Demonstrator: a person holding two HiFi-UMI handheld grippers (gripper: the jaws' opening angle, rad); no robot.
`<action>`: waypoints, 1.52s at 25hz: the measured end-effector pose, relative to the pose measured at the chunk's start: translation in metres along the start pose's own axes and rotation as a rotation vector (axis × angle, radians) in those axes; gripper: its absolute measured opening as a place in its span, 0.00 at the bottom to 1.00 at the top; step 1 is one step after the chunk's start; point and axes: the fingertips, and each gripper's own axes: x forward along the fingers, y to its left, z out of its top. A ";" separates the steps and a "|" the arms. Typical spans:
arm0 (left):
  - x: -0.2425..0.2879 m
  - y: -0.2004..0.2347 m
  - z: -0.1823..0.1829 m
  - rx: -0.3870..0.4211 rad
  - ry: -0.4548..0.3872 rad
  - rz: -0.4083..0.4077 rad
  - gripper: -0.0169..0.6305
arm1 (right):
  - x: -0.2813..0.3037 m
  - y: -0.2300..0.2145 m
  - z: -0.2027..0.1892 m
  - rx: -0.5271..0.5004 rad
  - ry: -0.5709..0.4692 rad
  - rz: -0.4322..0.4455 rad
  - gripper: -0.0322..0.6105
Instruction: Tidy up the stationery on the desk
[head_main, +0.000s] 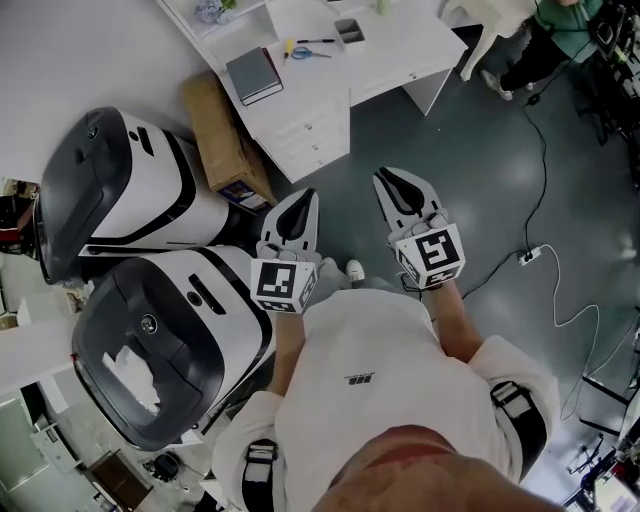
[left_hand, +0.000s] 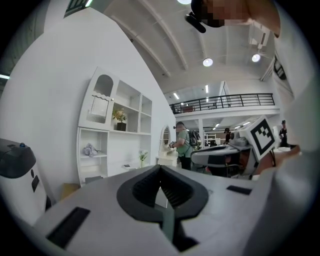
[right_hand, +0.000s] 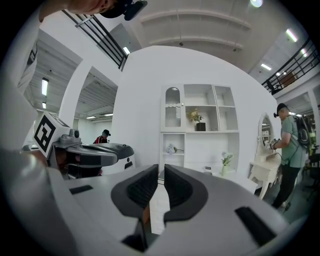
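Polished grey floor (head_main: 470, 150), white desk (head_main: 390, 62); left hand-held gripper (head_main: 305, 194) and right hand-held gripper (head_main: 386, 176), ribbed black jaws together, empty.

Head camera peers steeply down, well back from the white shelf unit (head_main: 230, 22). The left gripper (left_hand: 160, 172) and right gripper (right_hand: 160, 172) cameras face it level, sharing it from afar.

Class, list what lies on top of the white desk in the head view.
On the white desk: a grey book, blue-handled scissors, a dark pen and a small grey box. The picture's top edge cuts off the rest; anything under the book is covered.
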 end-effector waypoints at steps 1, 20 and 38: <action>0.004 0.003 0.000 0.000 0.001 0.004 0.03 | 0.005 -0.002 0.000 0.000 0.001 0.004 0.09; 0.113 0.098 0.007 0.007 -0.008 -0.007 0.03 | 0.131 -0.067 0.005 -0.006 0.008 -0.018 0.09; 0.264 0.221 0.022 0.009 0.032 -0.070 0.03 | 0.298 -0.153 0.002 0.045 0.063 -0.062 0.09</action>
